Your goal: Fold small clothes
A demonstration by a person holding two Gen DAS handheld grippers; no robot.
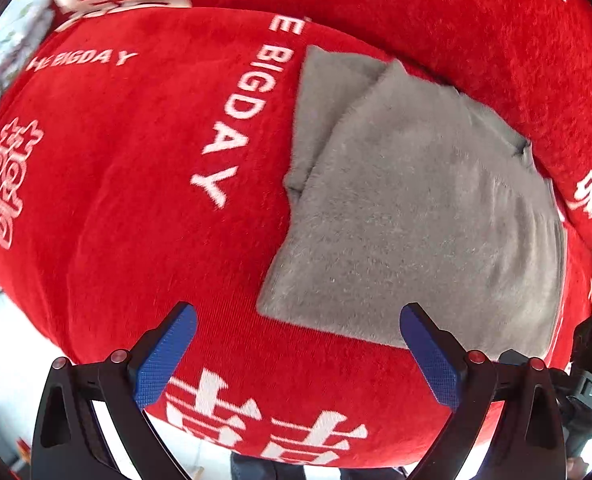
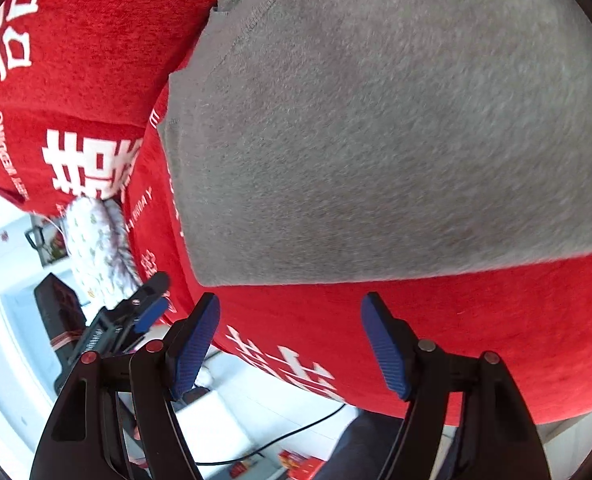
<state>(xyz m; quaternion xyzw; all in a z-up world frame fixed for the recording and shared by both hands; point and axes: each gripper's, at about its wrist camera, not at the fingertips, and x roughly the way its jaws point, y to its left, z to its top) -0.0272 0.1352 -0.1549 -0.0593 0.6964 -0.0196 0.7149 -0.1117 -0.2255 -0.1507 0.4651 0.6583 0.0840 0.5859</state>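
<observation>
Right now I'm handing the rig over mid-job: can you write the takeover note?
Left gripper: open, empty, over the red plush blanket with white lettering beside the garment's near corner.
Right gripper: open, empty, just short of the garment's near edge.
Grey fuzzy knit garment: lies flat on the blanket, already folded into a rough rectangle, one layer showing at its far corner.
Left: any further fold; neither gripper holds it.

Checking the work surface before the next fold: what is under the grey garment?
The grey garment lies on a red blanket printed with white lettering. Whatever sits beneath the blanket is covered and cannot be seen.
</observation>
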